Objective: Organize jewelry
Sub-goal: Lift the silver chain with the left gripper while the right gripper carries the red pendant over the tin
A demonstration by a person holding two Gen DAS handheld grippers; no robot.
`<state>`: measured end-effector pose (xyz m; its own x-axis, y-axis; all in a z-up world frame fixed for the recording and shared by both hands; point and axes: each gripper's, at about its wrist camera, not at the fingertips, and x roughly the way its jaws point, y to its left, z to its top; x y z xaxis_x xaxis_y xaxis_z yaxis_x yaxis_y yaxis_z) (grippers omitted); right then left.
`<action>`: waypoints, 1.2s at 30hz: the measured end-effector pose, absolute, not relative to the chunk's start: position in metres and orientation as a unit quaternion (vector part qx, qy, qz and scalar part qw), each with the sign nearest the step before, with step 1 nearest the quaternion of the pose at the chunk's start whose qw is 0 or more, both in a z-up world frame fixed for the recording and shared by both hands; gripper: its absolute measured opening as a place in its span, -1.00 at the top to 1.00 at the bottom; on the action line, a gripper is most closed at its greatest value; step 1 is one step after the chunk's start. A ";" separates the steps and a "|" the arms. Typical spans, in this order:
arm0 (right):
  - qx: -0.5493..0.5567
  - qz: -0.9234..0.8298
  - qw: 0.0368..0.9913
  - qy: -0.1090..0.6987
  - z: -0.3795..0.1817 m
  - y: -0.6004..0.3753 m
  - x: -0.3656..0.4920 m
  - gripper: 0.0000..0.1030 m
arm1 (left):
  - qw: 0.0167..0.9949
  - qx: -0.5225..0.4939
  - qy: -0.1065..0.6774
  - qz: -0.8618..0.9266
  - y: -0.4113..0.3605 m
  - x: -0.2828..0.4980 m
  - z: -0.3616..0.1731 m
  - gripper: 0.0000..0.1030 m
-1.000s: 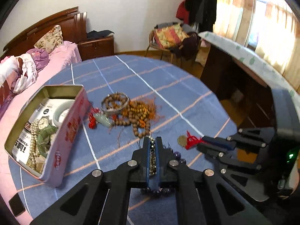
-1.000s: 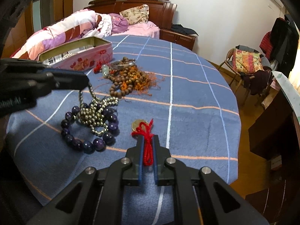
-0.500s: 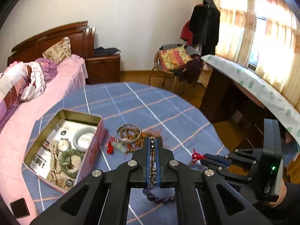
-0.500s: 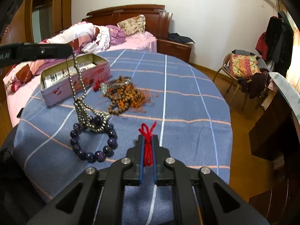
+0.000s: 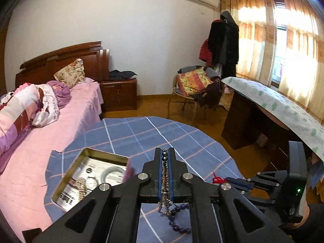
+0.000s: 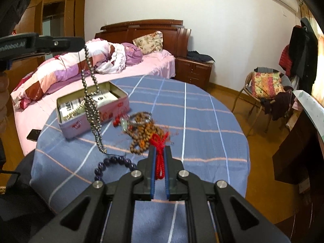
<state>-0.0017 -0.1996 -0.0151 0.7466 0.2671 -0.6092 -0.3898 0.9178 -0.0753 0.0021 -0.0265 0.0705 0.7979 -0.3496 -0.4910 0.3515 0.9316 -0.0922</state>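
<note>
since a second ago my left gripper has risen, lifting the metal bead chain clamped in it off the table. only the right view shows it dangling near the pink tin. my right gripper pinches the red cord.

Light source: daylight is pouring through the curtained window, glowing orange-yellow.
Glare: the curtains are blowing out to near white in the left wrist view.
Brightness: the white wall is reading evenly lit; the room is looking moderately bright.
Shadows: soft shade is lying under the desk.
Distortion: fisheye bending is curving walls, with black vignette filling the corners.
Blur: the wooden beads and the hanging metal bead necklace are smearing slightly.
</note>
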 end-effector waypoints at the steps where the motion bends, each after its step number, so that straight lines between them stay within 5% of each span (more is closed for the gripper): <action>1: -0.098 0.179 0.929 0.307 -0.013 -0.199 0.000 0.82 | 0.950 0.001 0.256 -0.180 -0.022 0.003 0.072 0.93; 36: -0.133 0.288 0.907 0.278 0.022 -0.064 0.075 0.83 | 0.973 0.011 0.224 -0.055 0.070 0.079 0.103 0.93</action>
